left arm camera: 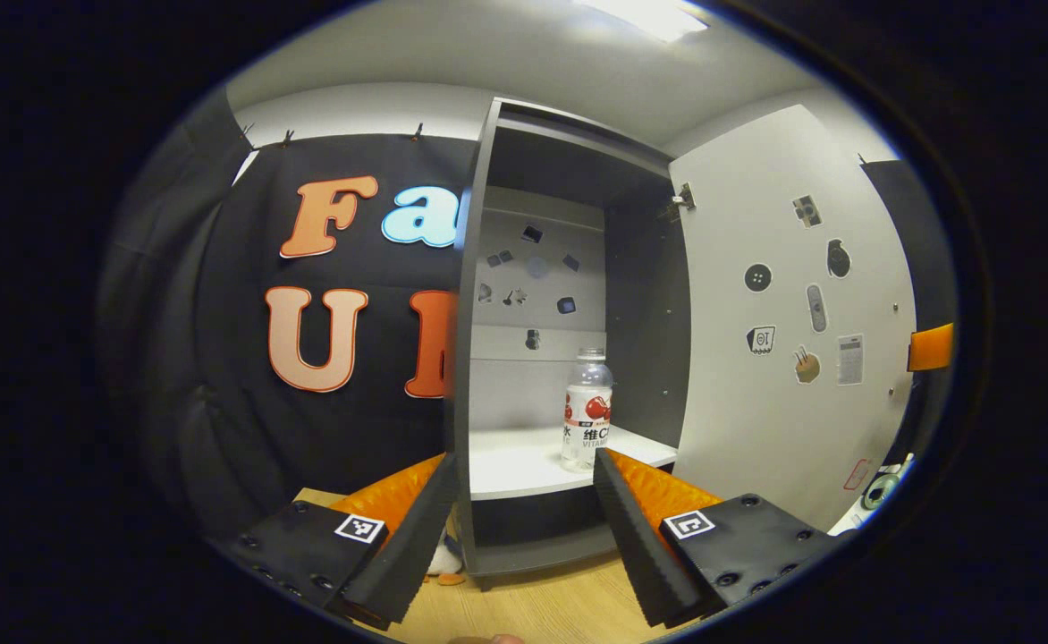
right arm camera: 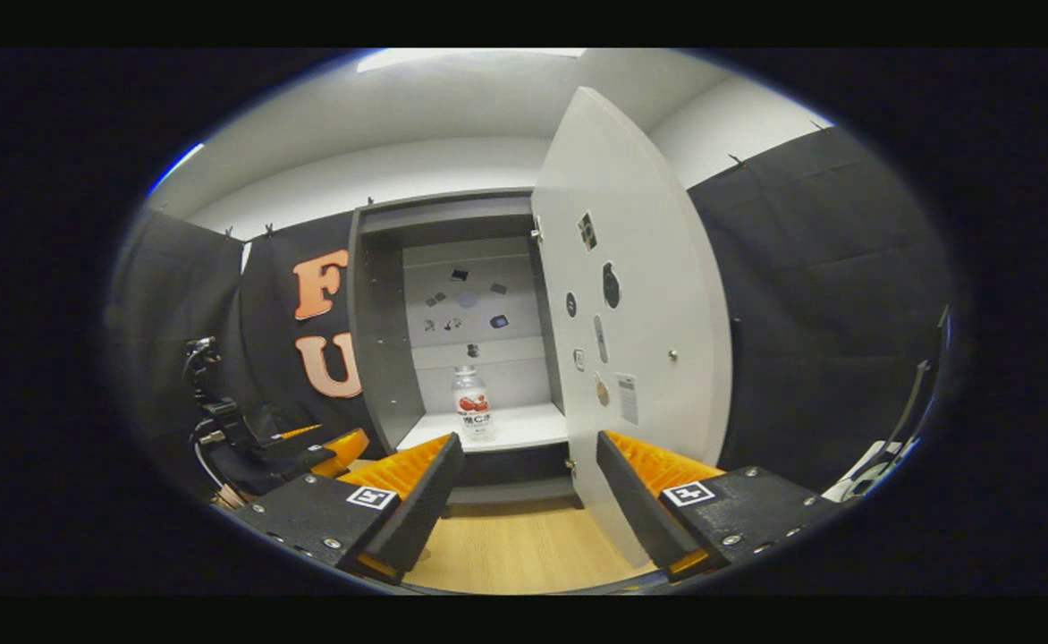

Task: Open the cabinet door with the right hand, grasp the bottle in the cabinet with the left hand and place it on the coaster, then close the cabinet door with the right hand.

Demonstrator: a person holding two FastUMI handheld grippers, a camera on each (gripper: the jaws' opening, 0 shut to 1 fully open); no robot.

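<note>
Nearest the lens in the left gripper view, the left tool [left arm camera: 524, 501] is standing wide open with nothing between its fingers, hovering over the wooden surface [left arm camera: 524, 608] in front of the cabinet [left arm camera: 479, 358]. Its fingers are framing the cabinet's lower shelf [left arm camera: 515, 465] and are touching nothing.

On that white shelf the bottle [left arm camera: 587, 410] is standing upright, its long axis vertical and its cap pointing up. It is sitting toward the right side of the compartment, near the front edge, with a red-and-white label around its middle. In the right gripper view the same bottle [right arm camera: 472, 404] is showing on the shelf, roughly centred in the opening.

Beside it, the cabinet door [left arm camera: 783, 322] is hanging swung out to the right on its hinge, with several small stickers on its inner face; more stickers are dotting the cabinet's back panel above the bottle. Nothing is lying between the left tool and the bottle. A small white and orange object is peeking out at the cabinet's foot, too hidden to identify.

In the right gripper view, the right tool [right arm camera: 528, 501] is also gaping wide and gripping nothing. The door's lower edge [right arm camera: 604, 501] is coming down between its fingers, closer to the right-hand one, though I cannot tell whether they are touching. Farther off at the left of that view, the left tool [right arm camera: 327, 452] is showing beside the cabinet.
</note>
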